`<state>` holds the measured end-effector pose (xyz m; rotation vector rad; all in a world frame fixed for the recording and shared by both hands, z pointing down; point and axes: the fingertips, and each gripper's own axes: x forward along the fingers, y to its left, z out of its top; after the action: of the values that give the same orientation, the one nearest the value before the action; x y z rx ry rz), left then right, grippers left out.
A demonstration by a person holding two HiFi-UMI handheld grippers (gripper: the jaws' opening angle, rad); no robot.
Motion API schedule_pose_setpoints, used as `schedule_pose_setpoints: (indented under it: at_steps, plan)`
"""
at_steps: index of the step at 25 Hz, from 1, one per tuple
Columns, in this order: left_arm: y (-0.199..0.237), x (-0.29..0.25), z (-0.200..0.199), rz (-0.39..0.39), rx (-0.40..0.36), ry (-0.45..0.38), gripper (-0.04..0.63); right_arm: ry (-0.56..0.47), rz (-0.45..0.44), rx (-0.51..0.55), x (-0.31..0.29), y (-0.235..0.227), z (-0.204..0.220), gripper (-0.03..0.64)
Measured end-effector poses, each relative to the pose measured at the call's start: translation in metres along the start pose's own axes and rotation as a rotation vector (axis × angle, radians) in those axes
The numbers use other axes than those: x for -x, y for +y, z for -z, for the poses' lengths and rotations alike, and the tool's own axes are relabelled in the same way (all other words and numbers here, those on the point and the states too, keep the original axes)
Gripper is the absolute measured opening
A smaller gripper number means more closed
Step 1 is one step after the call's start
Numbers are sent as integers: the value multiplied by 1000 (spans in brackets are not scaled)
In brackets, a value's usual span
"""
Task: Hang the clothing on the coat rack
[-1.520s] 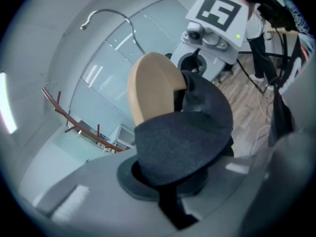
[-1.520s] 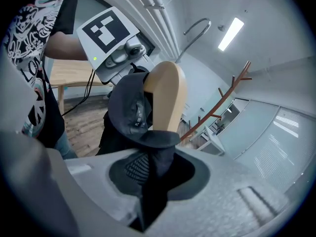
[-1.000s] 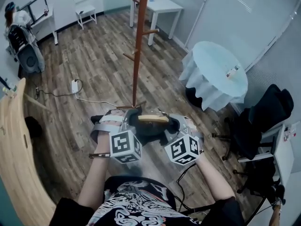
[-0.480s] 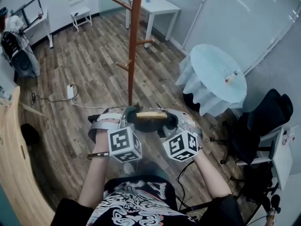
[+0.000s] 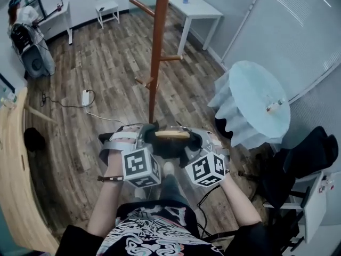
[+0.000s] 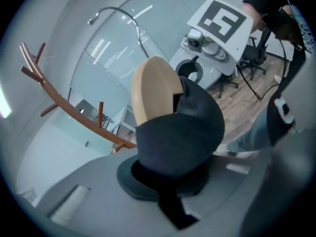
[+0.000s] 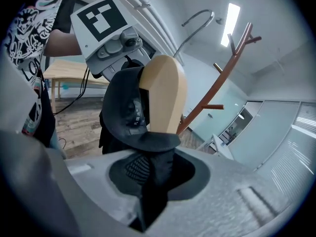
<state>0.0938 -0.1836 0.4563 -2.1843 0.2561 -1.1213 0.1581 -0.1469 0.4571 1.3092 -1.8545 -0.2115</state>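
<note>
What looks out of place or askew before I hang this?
Nothing stands out. The cap is gripped at opposite sides by the left gripper and right gripper, the coat rack stands upright, and a cable lies on the floor beside it.

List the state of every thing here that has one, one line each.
cap, carried in the air, not yet hung
left gripper, shut on the cap
right gripper, shut on the cap
coat rack, upright, visible pegs bare
round table, draped in a pale cloth
</note>
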Motion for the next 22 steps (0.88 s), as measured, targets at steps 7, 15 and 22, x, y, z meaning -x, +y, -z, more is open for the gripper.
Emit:
schedule_pose_setpoints:
  at_steps: [7, 15, 22]
  plan:
    - [22, -51, -12, 6, 116, 68, 5, -30, -108, 28, -38, -42, 28, 69]
    - [63, -88, -16, -42, 199, 136, 5, -91, -164, 100, -78, -94, 32, 69]
    - [89, -116, -17, -54, 257, 189, 5, -130, -203, 139, -109, -131, 30, 71]
